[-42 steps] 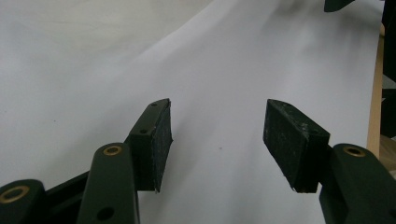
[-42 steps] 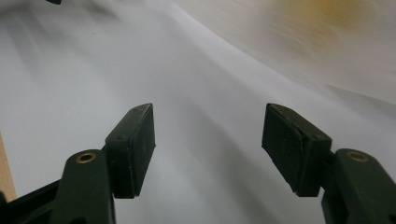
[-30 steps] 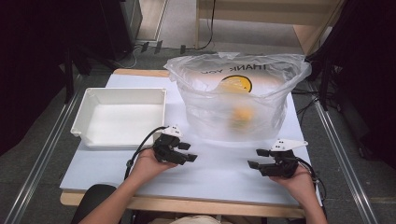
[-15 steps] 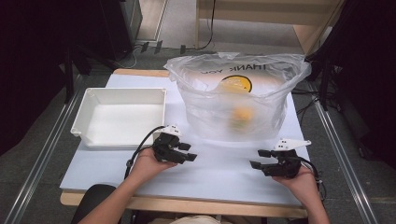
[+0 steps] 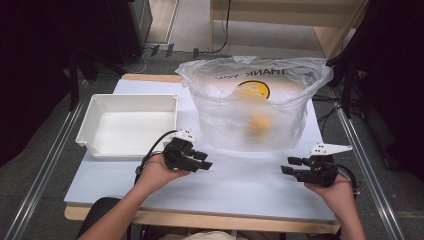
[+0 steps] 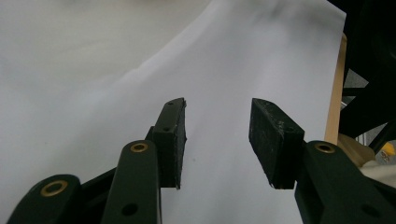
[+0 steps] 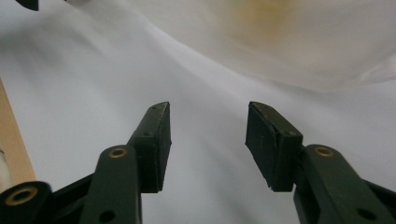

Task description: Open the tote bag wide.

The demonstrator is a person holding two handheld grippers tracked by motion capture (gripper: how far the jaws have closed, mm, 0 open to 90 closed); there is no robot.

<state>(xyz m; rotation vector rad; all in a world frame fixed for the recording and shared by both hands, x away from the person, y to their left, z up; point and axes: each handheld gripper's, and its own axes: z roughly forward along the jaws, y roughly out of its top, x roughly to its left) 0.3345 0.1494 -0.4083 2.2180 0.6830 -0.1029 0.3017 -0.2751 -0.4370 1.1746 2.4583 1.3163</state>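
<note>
overhead, plastic bag (image 5: 252, 107) and tray (image 5: 127, 125); left gripper (image 6: 217, 140) views bare table (image 6: 93, 93).

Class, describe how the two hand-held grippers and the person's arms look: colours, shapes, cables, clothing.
The left hand-held gripper and right hand-held gripper are black, each with two flat rectangular jaws hinged on brass-coloured pins. A black cable loops from the left one. A pale three-cornered plate tops the right one, and a smaller pale piece tops the left. No sleeves show on the forearms.
</note>
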